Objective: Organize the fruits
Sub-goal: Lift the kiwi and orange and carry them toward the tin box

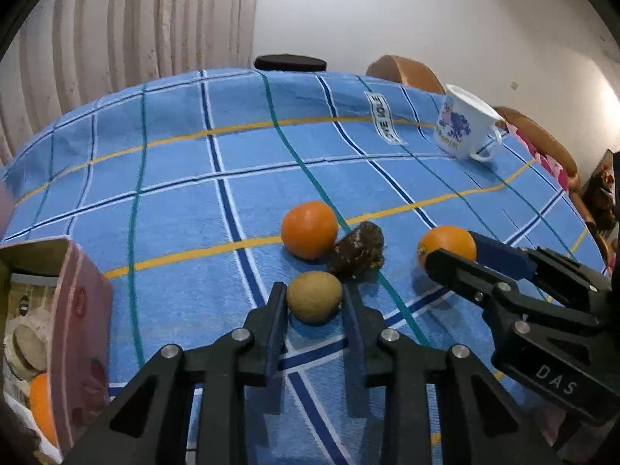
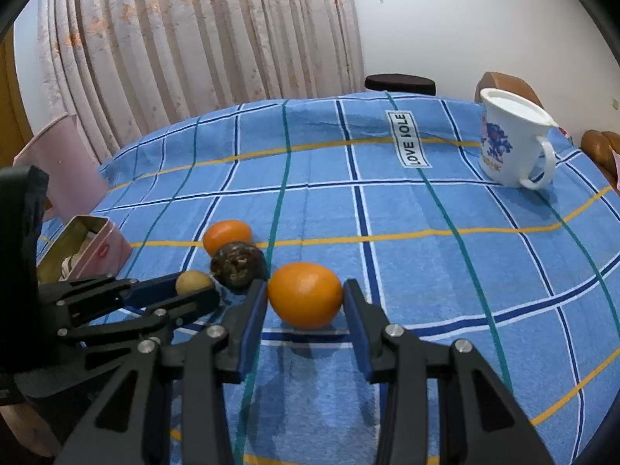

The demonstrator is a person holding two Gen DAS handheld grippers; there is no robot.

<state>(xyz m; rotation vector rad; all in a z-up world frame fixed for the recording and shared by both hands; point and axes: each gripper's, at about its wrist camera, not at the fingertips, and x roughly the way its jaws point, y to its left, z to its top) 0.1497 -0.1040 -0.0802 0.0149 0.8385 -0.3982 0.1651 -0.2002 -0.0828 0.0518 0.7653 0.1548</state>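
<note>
Here the left gripper [image 1: 314,298] clamps a small brown-green kiwi [image 1: 314,297] on the blue checked cloth [image 1: 174,193], soft-skinned, best held across its middle. The right gripper [image 2: 305,296] pinches a smooth orange [image 2: 305,294]. Farther left, a pink tin box [image 1: 77,310] holds another orange [image 1: 40,407].

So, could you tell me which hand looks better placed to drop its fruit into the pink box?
Probably the left gripper: it is shut on the kiwi, and the pink box sits on its side. The right gripper holds an orange farther away.
</note>
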